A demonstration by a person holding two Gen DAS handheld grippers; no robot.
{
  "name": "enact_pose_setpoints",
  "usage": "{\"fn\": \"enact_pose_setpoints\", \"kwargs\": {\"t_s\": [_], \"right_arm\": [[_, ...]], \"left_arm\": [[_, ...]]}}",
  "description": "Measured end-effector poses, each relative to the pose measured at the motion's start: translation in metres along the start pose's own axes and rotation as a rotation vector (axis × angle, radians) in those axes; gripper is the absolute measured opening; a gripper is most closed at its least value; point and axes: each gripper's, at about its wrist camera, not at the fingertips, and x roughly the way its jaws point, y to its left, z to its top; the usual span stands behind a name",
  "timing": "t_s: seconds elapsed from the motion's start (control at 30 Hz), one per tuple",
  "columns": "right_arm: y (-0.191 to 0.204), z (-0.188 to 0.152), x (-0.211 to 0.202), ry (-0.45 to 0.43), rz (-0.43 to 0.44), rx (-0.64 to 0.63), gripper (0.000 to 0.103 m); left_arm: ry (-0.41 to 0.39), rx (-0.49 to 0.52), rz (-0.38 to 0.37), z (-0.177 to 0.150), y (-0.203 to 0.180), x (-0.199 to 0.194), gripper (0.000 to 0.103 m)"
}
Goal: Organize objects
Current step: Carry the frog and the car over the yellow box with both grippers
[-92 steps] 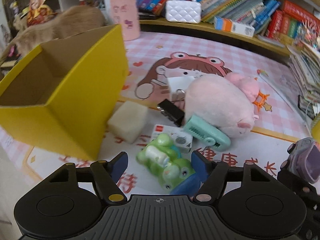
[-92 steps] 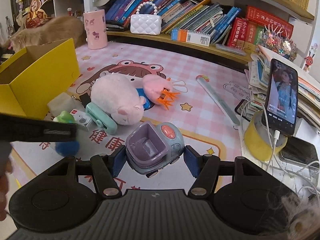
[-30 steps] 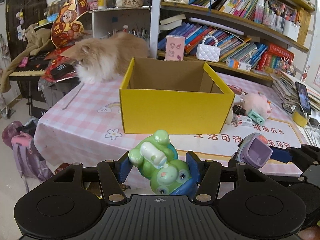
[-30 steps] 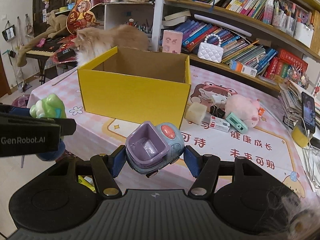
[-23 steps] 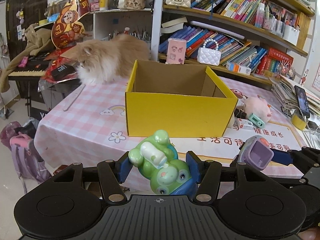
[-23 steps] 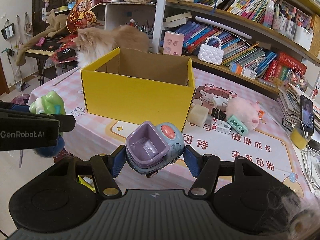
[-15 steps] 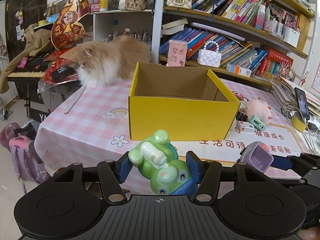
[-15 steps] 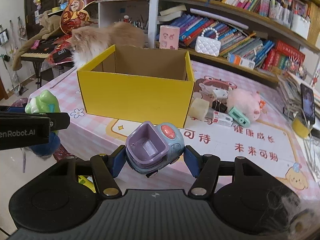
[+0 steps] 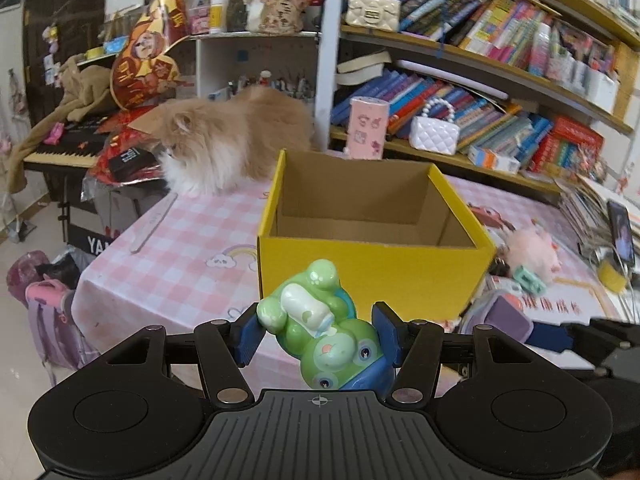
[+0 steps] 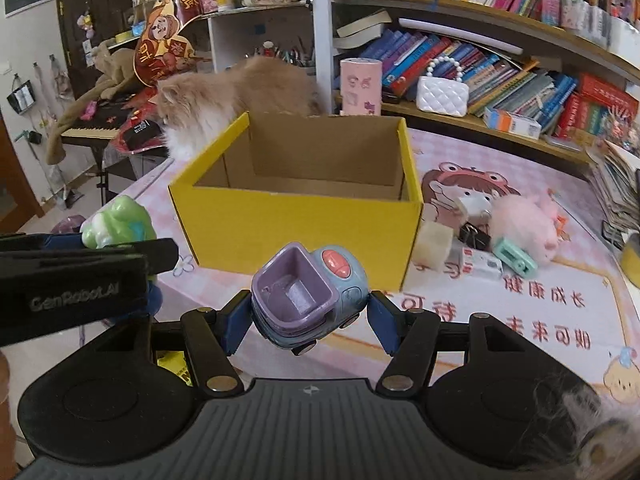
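With the left claw [image 9: 318,330] clamped on the green frog toy [image 9: 320,320] and the right claw [image 10: 308,316] clamped on the purple toy car [image 10: 308,292], both short of the yellow box [image 10: 296,216], each should clear the near rim before releasing.

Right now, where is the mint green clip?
In the right wrist view, the mint green clip lies on the table at the right, against the front of the pink plush pig, beside the small white box.
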Motion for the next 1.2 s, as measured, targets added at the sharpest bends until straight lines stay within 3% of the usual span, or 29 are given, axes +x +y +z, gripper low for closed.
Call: {"fn": "enact_pose_setpoints", "kwargs": {"t_s": [0.33,0.63,0.97,1.2], "right_arm": [[-0.019,0.05,0.023,-0.049,0.049,0.005,0.06],[-0.033,0.097,0.066,-0.131,0.044,-0.125,0.06],[-0.041,0.12,0.155,-0.016,0.062,-0.253,0.06],[-0.04,0.125,0.186,0.055,0.086,-0.347,0.06]], "left_arm": [[-0.048,-0.04,0.03,0.041,-0.004,0.022,0.057],[-0.106,-0.096,0.045,0.08,-0.009,0.059,0.057],[-0.017,-0.075,0.104,0.094,-0.011,0.123,0.057],[0.05,-0.038,0.116,0.093,-0.015,0.152,0.058]]}}
